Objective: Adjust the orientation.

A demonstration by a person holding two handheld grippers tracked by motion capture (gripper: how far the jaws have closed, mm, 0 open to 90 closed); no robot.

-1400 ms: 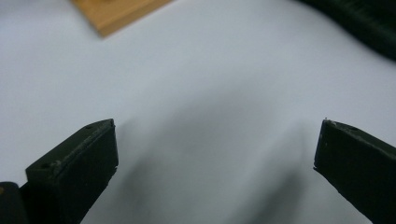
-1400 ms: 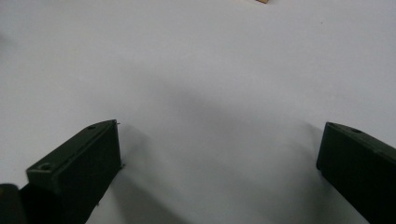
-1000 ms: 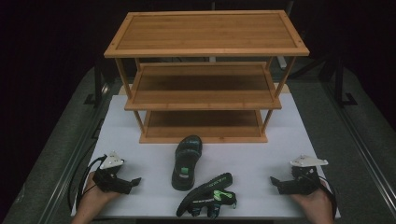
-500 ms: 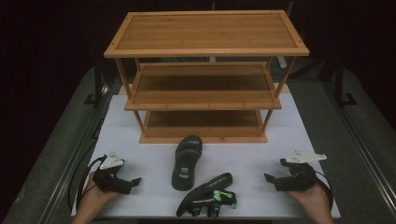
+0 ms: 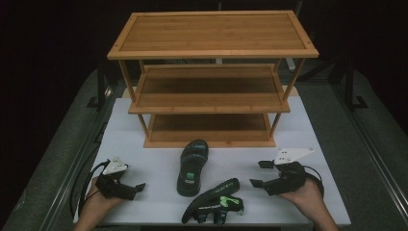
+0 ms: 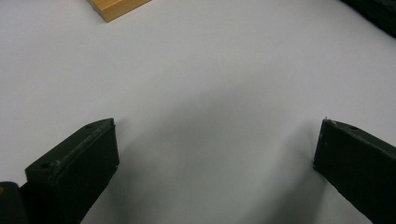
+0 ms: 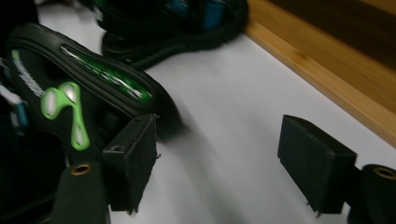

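From my seat, the white mat (image 5: 144,159) lies bare between the left gripper (image 5: 137,187) and the upright sandal (image 5: 192,166), an easy lane. The tipped sandal (image 5: 214,202) blocks the near middle, just beside my right gripper (image 5: 257,174). Right of it the mat is free up to the rack (image 5: 211,139), whose bottom board walls the far side.

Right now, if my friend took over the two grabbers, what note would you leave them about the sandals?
Left gripper: open, nothing between its jaws, low over the white table.
Right gripper: open, jaws have just been closing, nothing between them, aimed at the tipped sandal.
Upright sandal lies in front of the wooden rack.
Done: nothing; the rack's shelves are bare.
Left: likely grab each sandal and shelve it.
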